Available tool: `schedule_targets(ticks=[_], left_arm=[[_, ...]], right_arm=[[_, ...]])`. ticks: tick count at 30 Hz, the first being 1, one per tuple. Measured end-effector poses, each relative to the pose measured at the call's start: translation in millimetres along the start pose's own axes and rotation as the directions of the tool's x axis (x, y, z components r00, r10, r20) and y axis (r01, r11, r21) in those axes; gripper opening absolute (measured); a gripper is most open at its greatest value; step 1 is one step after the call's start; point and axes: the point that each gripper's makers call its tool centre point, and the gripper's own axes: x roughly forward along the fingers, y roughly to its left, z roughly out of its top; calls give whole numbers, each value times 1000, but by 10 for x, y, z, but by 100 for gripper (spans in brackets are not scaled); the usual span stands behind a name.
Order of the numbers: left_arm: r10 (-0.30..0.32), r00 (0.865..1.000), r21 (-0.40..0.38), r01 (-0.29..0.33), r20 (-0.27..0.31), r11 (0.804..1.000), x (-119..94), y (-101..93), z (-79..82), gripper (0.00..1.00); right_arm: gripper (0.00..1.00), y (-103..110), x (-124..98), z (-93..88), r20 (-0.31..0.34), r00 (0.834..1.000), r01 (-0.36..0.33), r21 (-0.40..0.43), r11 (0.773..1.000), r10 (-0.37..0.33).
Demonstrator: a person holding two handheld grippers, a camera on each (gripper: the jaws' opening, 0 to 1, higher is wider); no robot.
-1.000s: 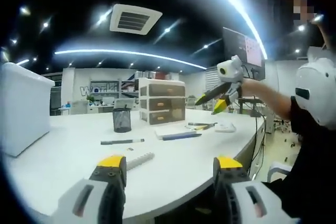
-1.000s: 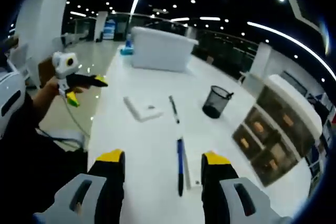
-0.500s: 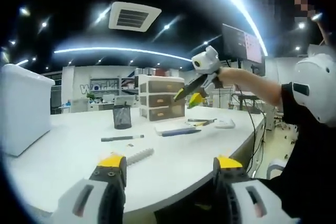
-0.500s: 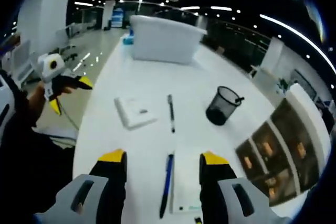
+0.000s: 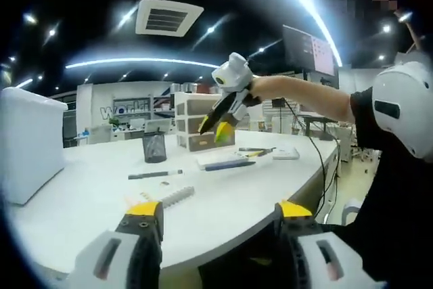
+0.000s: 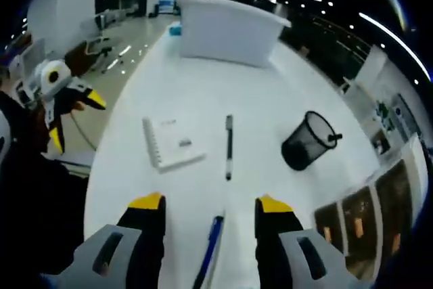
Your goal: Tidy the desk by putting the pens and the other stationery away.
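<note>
— Where are the pens?
— A black marker point(image 6: 229, 147) lies left of the mesh pen cup point(image 6: 308, 141); a blue pen point(image 6: 208, 250) sits between the right gripper's point(image 6: 210, 202) wide, empty jaws.
— The left gripper point(image 5: 218, 208)?
— Wide apart, empty.

A large white storage bin point(image 6: 230, 30) stands at the far end of the white table point(image 6: 270, 106), and shows again at the table's left edge point(image 5: 27, 141) in the left gripper view. A set of translucent drawers point(image 5: 196, 121) sits on the table behind everything else. Above the table a ceiling vent point(image 5: 168, 17) hangs among strip lights. A monitor point(image 5: 310, 51) stands beyond the table's right side.
</note>
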Motion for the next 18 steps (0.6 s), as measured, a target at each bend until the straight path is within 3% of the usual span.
schedule_targets(ticks=[18], left_arm=[[-29,999,16,29,-18,999,28,-115,34,66]], right_arm=[[46,-145,506,102,-157,984,-85,-37,996,78]])
